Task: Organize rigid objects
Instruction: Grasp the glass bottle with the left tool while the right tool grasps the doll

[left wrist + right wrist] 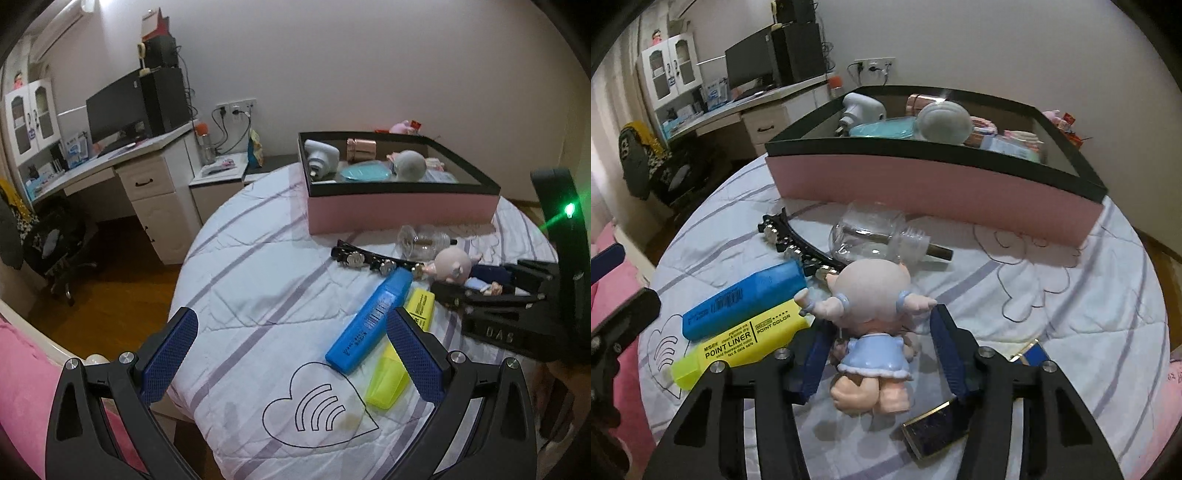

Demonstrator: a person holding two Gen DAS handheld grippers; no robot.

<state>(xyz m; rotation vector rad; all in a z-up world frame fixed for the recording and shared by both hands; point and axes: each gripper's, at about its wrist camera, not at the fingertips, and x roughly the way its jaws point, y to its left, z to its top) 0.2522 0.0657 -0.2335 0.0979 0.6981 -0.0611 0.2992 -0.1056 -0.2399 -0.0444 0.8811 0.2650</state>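
A small doll (871,295) in a pale blue dress lies on the bed between the blue pads of my right gripper (882,321). Its left pad sits against the doll's arm, while a thin gap shows at its right pad. The left wrist view shows the doll (452,264) and my right gripper (491,288) around its body. My left gripper (291,321) hangs wide open over the quilt, with nothing between its pads. A blue highlighter (369,321) and a yellow highlighter (388,380) lie by its right finger. Behind stands a pink box (923,184) with a black rim.
A black studded hair band (798,243) and a clear glass bottle (875,236) lie between the doll and the box. Dark blue gold-edged pieces (938,424) lie under my right gripper. The box (399,214) holds several items. Left of the bed stand a desk (122,162) and chair.
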